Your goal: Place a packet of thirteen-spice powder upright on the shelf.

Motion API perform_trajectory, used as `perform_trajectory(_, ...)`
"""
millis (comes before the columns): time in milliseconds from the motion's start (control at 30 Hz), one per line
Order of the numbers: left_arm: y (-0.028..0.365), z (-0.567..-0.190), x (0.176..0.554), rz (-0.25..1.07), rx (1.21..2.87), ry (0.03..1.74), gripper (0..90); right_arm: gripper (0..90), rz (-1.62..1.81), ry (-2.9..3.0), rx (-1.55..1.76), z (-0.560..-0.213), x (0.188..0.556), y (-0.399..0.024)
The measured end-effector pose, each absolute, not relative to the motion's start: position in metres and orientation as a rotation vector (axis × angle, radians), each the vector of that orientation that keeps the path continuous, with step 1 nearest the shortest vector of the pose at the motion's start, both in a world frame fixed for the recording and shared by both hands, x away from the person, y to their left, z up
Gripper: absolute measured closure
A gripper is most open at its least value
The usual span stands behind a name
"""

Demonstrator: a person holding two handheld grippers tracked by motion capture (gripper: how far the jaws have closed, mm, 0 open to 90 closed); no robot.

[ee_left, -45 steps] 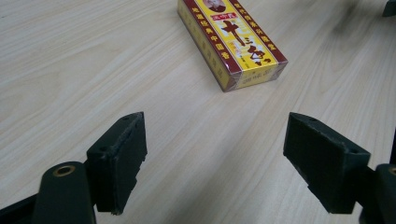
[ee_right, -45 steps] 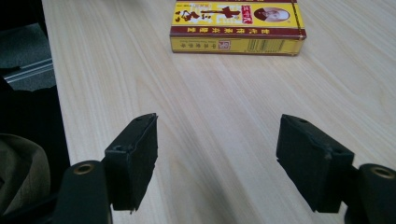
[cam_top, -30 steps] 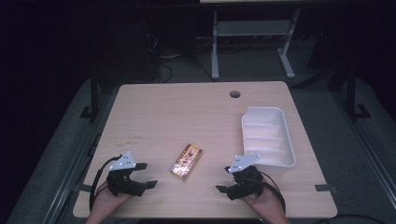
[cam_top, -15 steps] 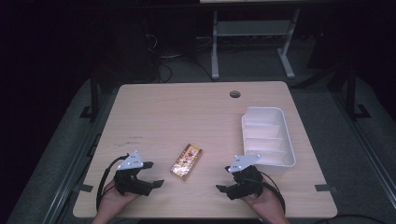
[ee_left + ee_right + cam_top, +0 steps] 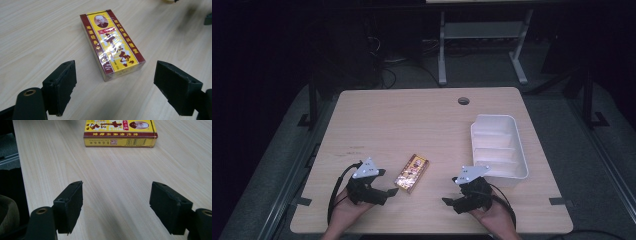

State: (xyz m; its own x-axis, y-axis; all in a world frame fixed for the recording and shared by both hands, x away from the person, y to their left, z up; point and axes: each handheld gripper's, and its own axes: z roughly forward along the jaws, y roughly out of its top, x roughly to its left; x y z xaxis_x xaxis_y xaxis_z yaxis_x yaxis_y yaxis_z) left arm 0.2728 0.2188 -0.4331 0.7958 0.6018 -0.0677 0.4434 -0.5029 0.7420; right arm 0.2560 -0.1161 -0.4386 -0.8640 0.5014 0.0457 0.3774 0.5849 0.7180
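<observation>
A: Here we are at the wooden table point(image 5: 412, 120), and the thing in play is the yellow-and-maroon box point(image 5: 412, 172), lying flat near the front edge, roughly midway between the two hands.

B: Look at the left gripper point(image 5: 389, 192). Its jaw tips sit just beside the near end of the box, pointing straight at it. In the left gripper view the box point(image 5: 112, 43) lies between and just beyond the two black jaws, with bare wood on either side.

A: Touching?

B: No. The jaws stand wide apart, wider than the box, with nothing between the pads. The near short end of the box is close to them but clear of both.

A: And the other side?

B: The right gripper point(image 5: 451, 202) rests low by the front edge, well apart from the box. In the right gripper view its jaws are also spread wide, with plain wood between them, and the box point(image 5: 120, 132) shows side-on farther up the table.

A: What's that white thing on the right?

B: A white compartment tray point(image 5: 517, 145), sitting just beyond the right hand point(image 5: 494, 220). Its compartments look bare from above.

A: And the box label?

B: Printed characters and a small portrait, under glossy wrap.
</observation>
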Motion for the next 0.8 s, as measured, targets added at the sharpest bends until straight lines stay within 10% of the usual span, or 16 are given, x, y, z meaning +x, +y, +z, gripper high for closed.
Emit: perform_trajectory(800,0.173,-0.447,0.291,0.300,2.230,0.860,16.7,24.7,1.146,2.651,0.726,-0.438,0.256,-0.111)
